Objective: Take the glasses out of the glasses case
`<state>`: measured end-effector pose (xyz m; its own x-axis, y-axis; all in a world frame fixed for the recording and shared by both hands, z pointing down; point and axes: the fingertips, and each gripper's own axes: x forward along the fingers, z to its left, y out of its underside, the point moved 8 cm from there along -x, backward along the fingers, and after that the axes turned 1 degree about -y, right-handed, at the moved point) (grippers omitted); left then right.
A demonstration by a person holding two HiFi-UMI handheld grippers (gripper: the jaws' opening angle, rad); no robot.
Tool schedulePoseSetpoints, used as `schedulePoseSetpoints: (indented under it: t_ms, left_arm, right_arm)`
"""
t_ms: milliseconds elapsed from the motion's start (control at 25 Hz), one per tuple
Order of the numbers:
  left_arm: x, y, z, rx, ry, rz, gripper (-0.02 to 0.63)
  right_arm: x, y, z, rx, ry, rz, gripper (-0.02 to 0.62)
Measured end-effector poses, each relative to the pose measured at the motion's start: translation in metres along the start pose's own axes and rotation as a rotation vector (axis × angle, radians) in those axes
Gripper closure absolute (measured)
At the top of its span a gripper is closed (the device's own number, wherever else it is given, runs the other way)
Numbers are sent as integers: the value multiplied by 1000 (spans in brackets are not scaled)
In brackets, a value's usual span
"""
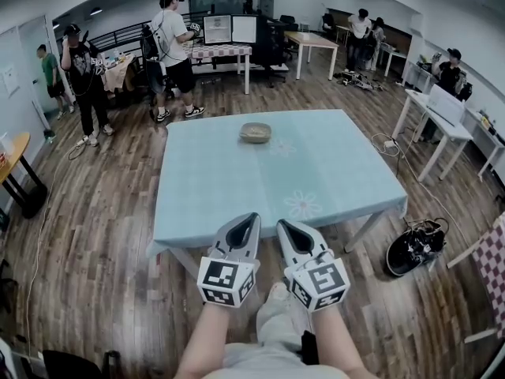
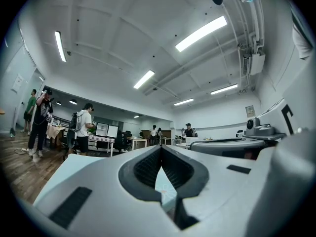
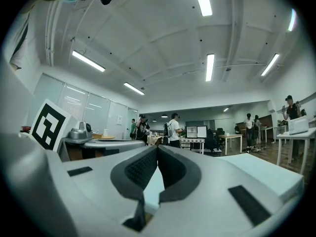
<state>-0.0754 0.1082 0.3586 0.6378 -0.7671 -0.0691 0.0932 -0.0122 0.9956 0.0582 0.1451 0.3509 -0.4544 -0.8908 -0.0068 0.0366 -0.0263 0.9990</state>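
At the bottom centre of the head view I held the left gripper (image 1: 251,221) and the right gripper (image 1: 286,227) side by side. Each had its smooth grey jaws pressed together at the tips with nothing between them, and the ribbed black pads (image 2: 146,168) bowed apart behind the tips. The marker cubes (image 1: 227,281) bore black-and-white square patterns and no readable words. Beyond them the table (image 1: 229,180) wore a pale blue cloth with faint flower prints. The glasses case (image 1: 255,132), an oval brownish-grey shell, lay near the table's far edge at upper centre, well apart from both grippers.
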Motion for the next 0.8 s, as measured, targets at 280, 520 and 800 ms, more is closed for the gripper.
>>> schedulePoseSetpoints:
  t_ms: [280,520,800]
  left_arm:
    - [39,2,14,-17,-25,2,597]
    - [68,7,25,-18,-31,10,597]
    - [104,13,42,-27,-53,20,597]
  right_arm:
    - [29,1,-33,2,-10,9,588]
    - [52,4,-57,4,-23,12,588]
    - [80,12,-84,15,-41,23,588]
